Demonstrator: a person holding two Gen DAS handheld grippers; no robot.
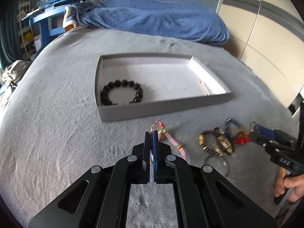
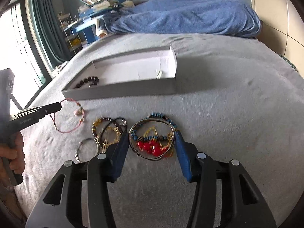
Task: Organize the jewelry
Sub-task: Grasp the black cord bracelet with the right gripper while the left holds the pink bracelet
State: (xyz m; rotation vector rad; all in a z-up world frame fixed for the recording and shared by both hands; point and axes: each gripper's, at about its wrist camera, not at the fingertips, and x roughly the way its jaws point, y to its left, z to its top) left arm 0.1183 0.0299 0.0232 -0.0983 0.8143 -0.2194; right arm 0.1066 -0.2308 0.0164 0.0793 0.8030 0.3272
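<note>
My left gripper (image 1: 151,133) is shut on a pink woven cord bracelet (image 1: 173,144), held just in front of the grey tray (image 1: 161,108); it also shows in the right wrist view (image 2: 58,106) with the pink bracelet (image 2: 72,129) hanging from it. A black bead bracelet (image 1: 121,93) lies in the tray's left part. My right gripper (image 2: 152,134) is open, its fingers on either side of a wire bangle (image 2: 152,138) tangled with blue beads and red beads (image 2: 150,147). It shows at the right in the left wrist view (image 1: 255,128).
A pile of gold and dark bracelets (image 2: 108,129) and a silver ring bangle (image 2: 87,150) lie left of my right gripper on the grey blanket (image 2: 237,114). A blue towel (image 1: 161,19) lies behind the tray. A small comb-like piece (image 1: 204,87) sits in the tray's right corner.
</note>
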